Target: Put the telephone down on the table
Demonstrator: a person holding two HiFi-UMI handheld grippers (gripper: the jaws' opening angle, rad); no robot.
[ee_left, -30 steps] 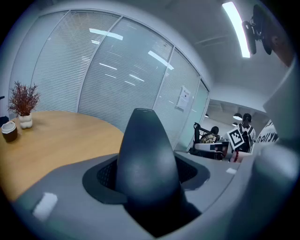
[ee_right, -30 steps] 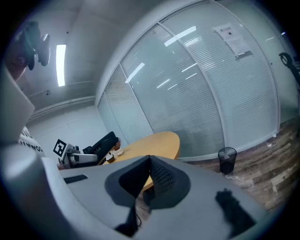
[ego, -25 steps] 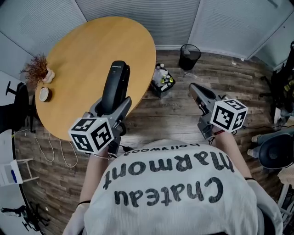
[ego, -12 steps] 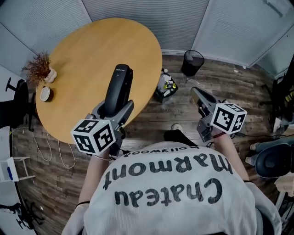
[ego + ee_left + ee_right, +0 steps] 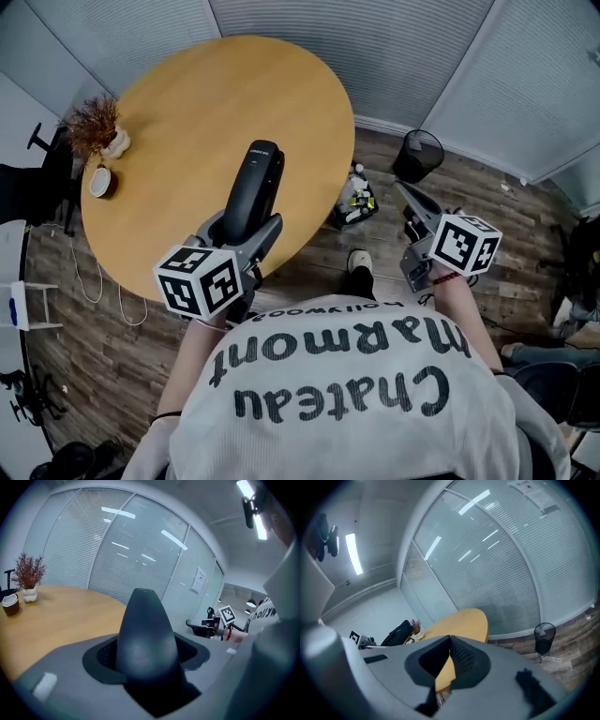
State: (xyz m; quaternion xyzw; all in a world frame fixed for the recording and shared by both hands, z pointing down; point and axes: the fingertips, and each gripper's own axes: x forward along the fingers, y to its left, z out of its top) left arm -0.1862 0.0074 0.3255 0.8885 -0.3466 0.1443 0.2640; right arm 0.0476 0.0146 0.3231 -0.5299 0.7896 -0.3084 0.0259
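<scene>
The telephone [image 5: 255, 187] is a black handset, held upright and tilted away over the near edge of the round wooden table [image 5: 187, 112]. My left gripper [image 5: 244, 223] is shut on its lower part. In the left gripper view the handset [image 5: 145, 634] fills the space between the jaws, with the table [image 5: 47, 620] beyond it. My right gripper [image 5: 401, 187] hangs over the wooden floor to the right of the table. Its jaws meet at the tips [image 5: 450, 639] with nothing in them.
A small dried plant in a pot [image 5: 98, 131] and a cup [image 5: 99, 181] stand at the table's left edge. A black bin [image 5: 418, 153] and a box of items [image 5: 356, 199] sit on the floor right of the table. A dark chair [image 5: 37, 178] is at far left.
The person has stepped closer to the table, and the left gripper has carried the handset further over the tabletop. The right gripper keeps its place beside the body.
</scene>
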